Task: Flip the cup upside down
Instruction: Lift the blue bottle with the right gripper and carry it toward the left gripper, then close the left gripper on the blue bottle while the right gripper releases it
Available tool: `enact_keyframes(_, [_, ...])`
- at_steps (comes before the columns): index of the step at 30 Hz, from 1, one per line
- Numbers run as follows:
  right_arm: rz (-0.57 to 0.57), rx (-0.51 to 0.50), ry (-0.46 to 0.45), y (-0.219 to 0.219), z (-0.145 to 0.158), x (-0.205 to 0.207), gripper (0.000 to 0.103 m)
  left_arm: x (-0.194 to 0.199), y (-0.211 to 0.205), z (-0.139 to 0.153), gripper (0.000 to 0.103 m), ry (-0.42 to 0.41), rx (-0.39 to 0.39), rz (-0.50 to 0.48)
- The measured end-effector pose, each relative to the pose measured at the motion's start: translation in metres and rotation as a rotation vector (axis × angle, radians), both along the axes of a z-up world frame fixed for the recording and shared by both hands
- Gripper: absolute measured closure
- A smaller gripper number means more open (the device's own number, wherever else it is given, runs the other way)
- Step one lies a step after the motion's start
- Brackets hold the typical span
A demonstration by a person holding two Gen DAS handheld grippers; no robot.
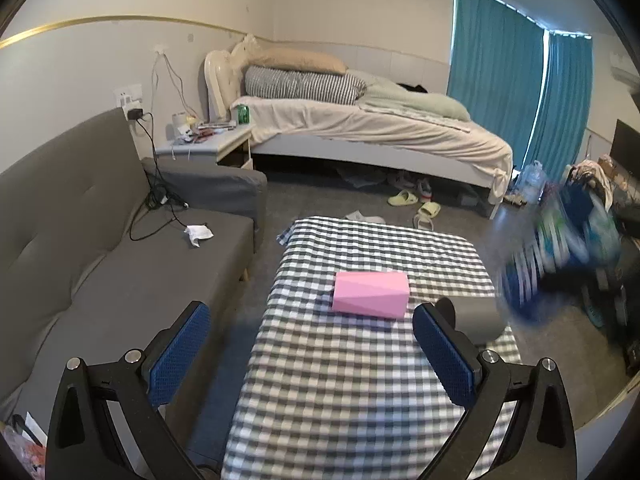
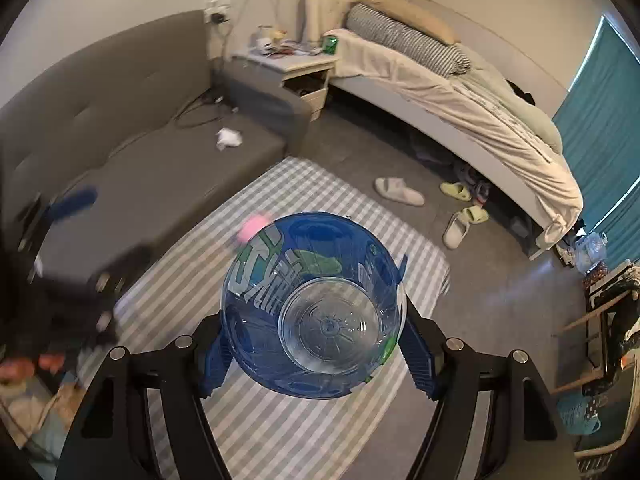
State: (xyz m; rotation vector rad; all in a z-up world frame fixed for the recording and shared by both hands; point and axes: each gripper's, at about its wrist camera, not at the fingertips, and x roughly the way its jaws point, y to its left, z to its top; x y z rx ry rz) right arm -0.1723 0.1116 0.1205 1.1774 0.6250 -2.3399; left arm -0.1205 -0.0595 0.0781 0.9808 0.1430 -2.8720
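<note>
A clear blue printed plastic cup [image 2: 312, 304] is clamped between my right gripper's [image 2: 314, 320] blue pads, held in the air above the checked table [image 2: 280, 420]. Its clear base faces the camera and its mouth points away, toward the table. In the left wrist view the same cup [image 1: 560, 252] is a blurred blue shape in the air at the right, past the table's edge. My left gripper [image 1: 312, 356] is open and empty, low over the near part of the table [image 1: 340, 400].
A pink box [image 1: 371, 294] lies on the table's middle, with a grey cylinder [image 1: 476, 318] to its right beside my right pad. A grey sofa [image 1: 120, 260] is on the left. A bed [image 1: 360, 128], slippers [image 1: 404, 199] and clutter [image 1: 600, 184] lie beyond.
</note>
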Motion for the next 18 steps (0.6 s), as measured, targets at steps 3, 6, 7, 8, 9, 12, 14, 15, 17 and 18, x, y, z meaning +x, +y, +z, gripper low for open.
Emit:
enact_keyframes(3, [-0.007,-0.029,-0.102,-0.003,-0.026,0.052,0.031,0.022,-0.007,-0.009,0.0,-0.007,0.003,0.013])
enact_keyframes(6, [-0.016,-0.086,-0.242,-0.006,-0.058,0.089,0.031,0.042,-0.015,-0.021,0.0,-0.027,0.014,0.02])
enact_keyframes(7, [-0.019,-0.1,-0.279,-0.006,-0.068,0.096,0.031,0.048,-0.019,-0.025,0.0,-0.029,0.014,0.024])
enact_keyframes(8, [-0.032,-0.115,-0.306,-0.005,-0.077,0.102,0.031,0.052,-0.021,-0.03,0.0,-0.035,0.013,0.032])
enact_keyframes(9, [-0.053,-0.128,-0.333,-0.007,-0.089,0.106,0.031,0.056,-0.024,-0.035,0.0,-0.043,0.016,0.037])
enact_keyframes(12, [-0.156,-0.149,-0.389,-0.005,-0.123,0.102,0.031,0.062,-0.03,-0.049,0.0,-0.067,0.036,0.053])
enact_keyframes(14, [-0.25,-0.184,-0.381,0.001,-0.137,0.091,0.031,0.068,-0.029,-0.057,0.0,-0.07,0.048,0.065])
enact_keyframes(15, [-0.287,-0.227,-0.363,0.005,-0.138,0.084,0.031,0.07,-0.028,-0.062,0.0,-0.074,0.055,0.067])
enact_keyframes(17, [-0.357,-0.283,-0.319,0.011,-0.141,0.074,0.031,0.071,-0.026,-0.071,0.0,-0.089,0.066,0.061])
enact_keyframes(18, [-0.387,-0.298,-0.303,0.013,-0.143,0.068,0.031,0.072,-0.024,-0.075,0.0,-0.1,0.066,0.059])
